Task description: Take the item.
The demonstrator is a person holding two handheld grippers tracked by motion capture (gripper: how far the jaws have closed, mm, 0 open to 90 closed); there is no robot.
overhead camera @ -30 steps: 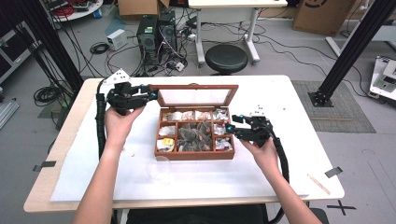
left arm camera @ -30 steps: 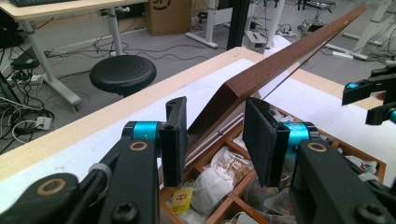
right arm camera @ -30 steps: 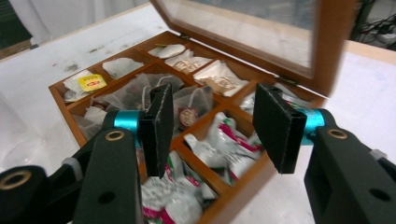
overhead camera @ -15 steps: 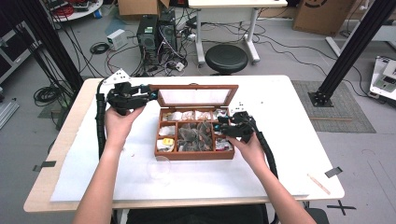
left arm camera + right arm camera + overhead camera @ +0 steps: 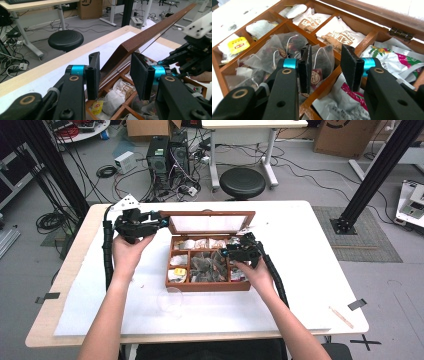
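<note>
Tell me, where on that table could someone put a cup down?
The white table cover is bare right of the wooden tea box, and along the near edge, apart from a clear round lid. Left of the box is free too. The box's compartments are packed with tea bags, both tongs working there.

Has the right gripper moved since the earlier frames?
Yes. In the high view, the right gripper has come leftward from beside the wooden box to over its compartments; its jaws have just been closing, nothing between them.
</note>
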